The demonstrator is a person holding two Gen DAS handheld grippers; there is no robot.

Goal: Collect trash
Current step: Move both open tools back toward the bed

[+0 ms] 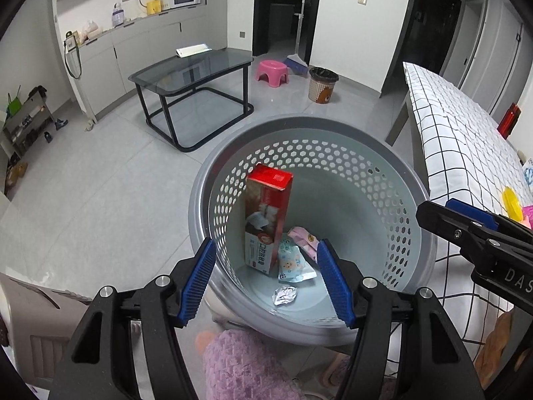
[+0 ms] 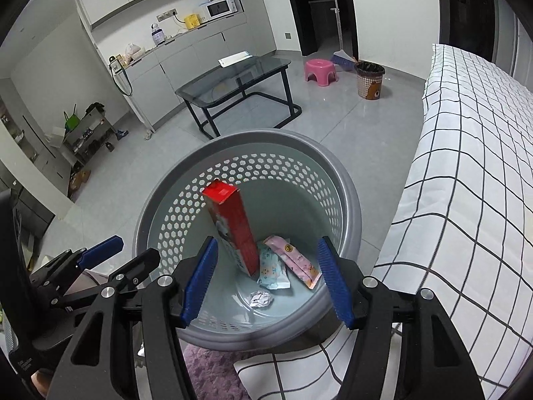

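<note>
A grey perforated basket (image 1: 383, 180) (image 2: 349, 206) stands on the floor beside the bed. Inside it a red and white carton (image 1: 266, 213) (image 2: 233, 230) leans upright, with a blue packet (image 1: 293, 263) (image 2: 271, 271), a pink packet (image 1: 304, 238) (image 2: 296, 260) and a crumpled foil ball (image 1: 283, 295) (image 2: 261, 299) on the bottom. My left gripper (image 1: 266, 250) is open and empty above the basket's near rim. My right gripper (image 2: 266, 250) is open and empty over the basket too; it also shows at the right of the left wrist view (image 1: 473, 230).
A bed with a checked cover (image 2: 466, 166) (image 1: 459, 140) runs along the right. A glass table (image 1: 193, 66), a pink stool (image 1: 271, 72) and a small lined bin (image 1: 323, 85) stand further off on the tiled floor. A yellow object (image 1: 512, 203) lies on the bed.
</note>
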